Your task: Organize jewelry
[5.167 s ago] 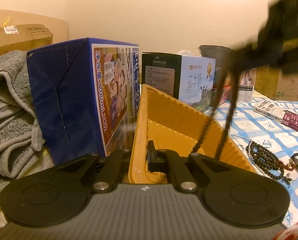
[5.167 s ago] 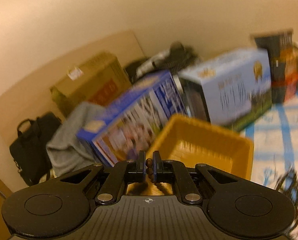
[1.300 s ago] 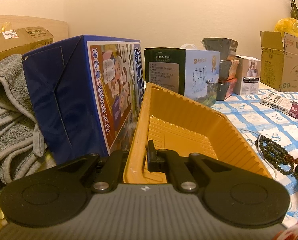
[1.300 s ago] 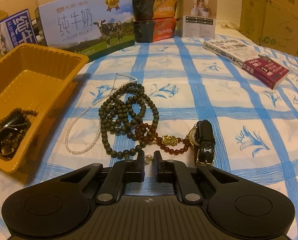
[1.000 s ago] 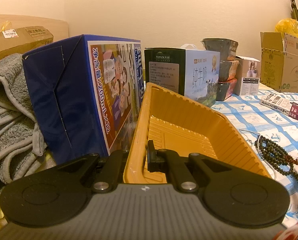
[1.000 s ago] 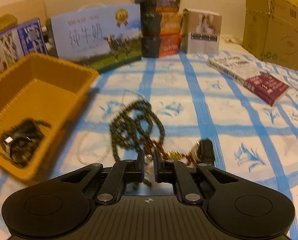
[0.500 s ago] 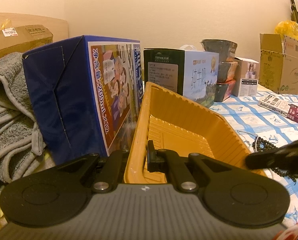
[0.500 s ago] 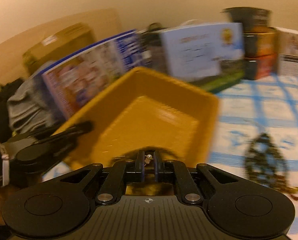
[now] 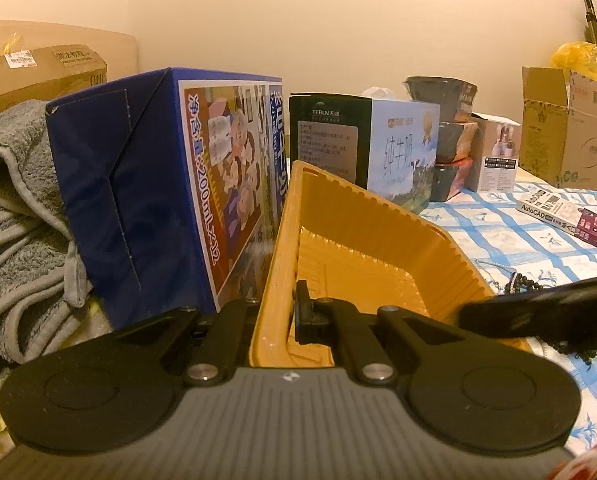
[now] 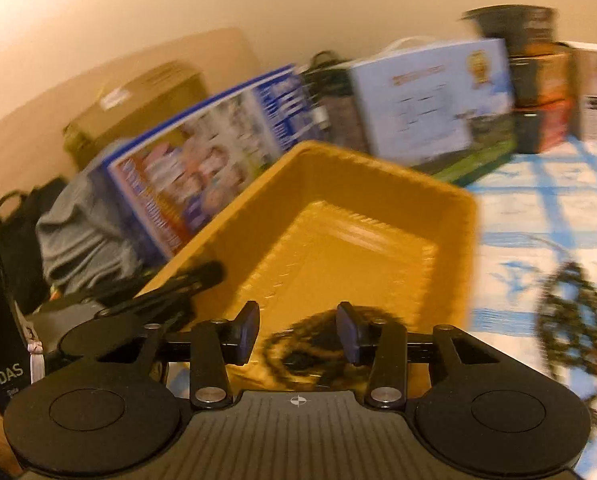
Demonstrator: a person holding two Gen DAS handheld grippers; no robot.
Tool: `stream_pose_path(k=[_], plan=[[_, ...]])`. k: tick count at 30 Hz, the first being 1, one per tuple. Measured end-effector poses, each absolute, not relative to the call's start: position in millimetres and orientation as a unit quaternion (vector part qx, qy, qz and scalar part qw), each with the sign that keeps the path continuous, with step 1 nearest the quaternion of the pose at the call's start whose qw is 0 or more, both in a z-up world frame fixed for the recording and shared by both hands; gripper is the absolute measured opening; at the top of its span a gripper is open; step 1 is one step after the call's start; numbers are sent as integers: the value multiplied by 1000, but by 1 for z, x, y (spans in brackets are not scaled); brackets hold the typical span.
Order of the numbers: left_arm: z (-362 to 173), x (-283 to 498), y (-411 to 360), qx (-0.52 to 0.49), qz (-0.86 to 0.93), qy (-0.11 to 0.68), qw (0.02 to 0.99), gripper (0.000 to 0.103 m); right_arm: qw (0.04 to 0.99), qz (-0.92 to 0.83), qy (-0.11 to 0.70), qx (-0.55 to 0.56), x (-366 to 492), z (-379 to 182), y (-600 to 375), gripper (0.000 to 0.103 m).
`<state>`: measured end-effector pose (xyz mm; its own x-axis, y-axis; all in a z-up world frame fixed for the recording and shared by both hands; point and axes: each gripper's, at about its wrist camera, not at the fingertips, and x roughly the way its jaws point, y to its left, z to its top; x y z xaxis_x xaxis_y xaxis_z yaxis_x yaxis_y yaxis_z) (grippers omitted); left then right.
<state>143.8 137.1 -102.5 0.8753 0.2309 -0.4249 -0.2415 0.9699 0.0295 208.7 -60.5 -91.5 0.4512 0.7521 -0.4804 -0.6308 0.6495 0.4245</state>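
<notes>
One yellow tray [image 10: 378, 184] takes the jewelry here, and it sits on the blue-checked cloth [image 10: 538, 216] with its long axis running away from both cameras toward the milk carton [image 10: 430, 104] at the back, the near short wall toward the grippers and the blue drink box [image 9: 170, 184] hard along its left side. A dark, blurred heap of beads [image 10: 318, 352] lies on the tray floor at the near end; what else is in it I cannot tell. The right gripper [image 10: 298, 332] hangs over that end with its jaws parted to a middling width and nothing pressed between the pads; they have just been opening, so this looks like the drop of a small piece. To do it well, I would keep the jaws over the tray floor, not the rim, until the piece has fallen clear, then lift straight off so no strand catches. The left gripper [image 9: 276, 308] is clamped on the tray's near wall, one finger inside and one outside, steadying it; that hold should not slacken. More beaded strands [image 10: 574, 320] lie on the cloth to the right, well apart from the tray, so the sorting seems partly done.
</notes>
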Motion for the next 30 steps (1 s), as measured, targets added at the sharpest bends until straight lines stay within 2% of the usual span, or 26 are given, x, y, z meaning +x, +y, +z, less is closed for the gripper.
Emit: stream_pose_path(k=[14, 30], plan=[[-103, 147, 135, -5, 128, 225, 966, 4, 908, 187, 370, 65, 207, -90, -223, 43], [-100, 147, 130, 10, 122, 230, 965, 3, 922, 137, 358, 48, 196, -83, -279, 43]])
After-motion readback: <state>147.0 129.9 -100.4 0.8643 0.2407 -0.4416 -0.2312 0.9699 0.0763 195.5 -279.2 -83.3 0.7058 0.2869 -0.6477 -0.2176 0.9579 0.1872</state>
